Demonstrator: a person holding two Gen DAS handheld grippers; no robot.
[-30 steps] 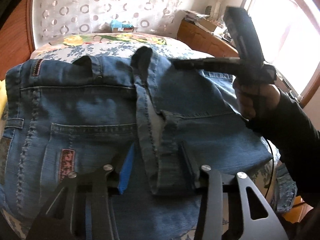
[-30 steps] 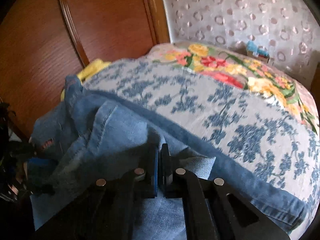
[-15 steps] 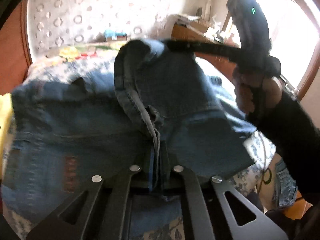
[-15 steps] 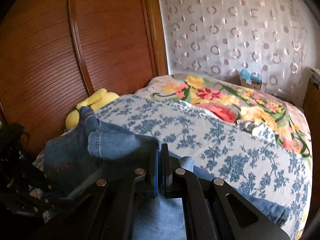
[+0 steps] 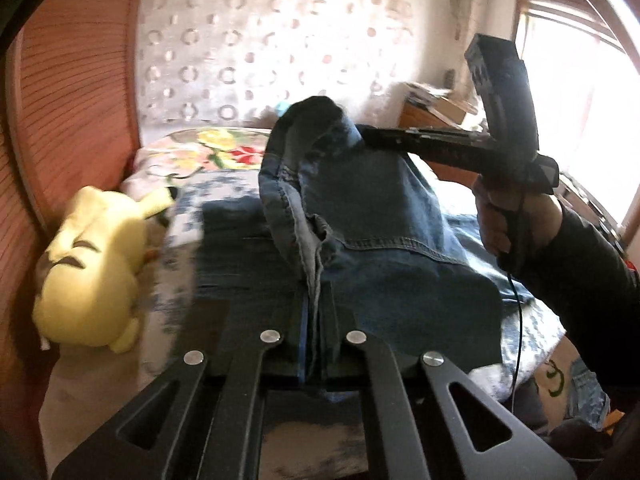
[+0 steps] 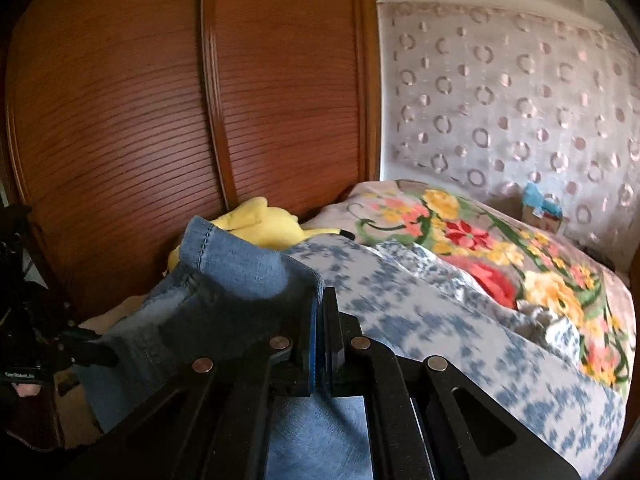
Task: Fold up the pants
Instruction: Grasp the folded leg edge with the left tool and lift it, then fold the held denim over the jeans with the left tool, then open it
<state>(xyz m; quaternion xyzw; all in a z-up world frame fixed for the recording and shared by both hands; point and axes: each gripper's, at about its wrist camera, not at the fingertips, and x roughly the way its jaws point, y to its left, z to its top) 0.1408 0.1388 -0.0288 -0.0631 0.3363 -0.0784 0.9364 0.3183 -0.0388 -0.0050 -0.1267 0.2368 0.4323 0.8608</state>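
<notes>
- Across the bed, the jeans now hang lifted by one side, where a second ago they lay flat; the lengthwise fold looks begun.
- Left tongs, open a second ago, pinch the crotch seam.
- Right tongs stay clamped on the waistband.
- No containers visible.

Home bedroom: bed with floral bedspread, slatted wooden wardrobe doors, yellow plush toy, curtained wall.
</notes>
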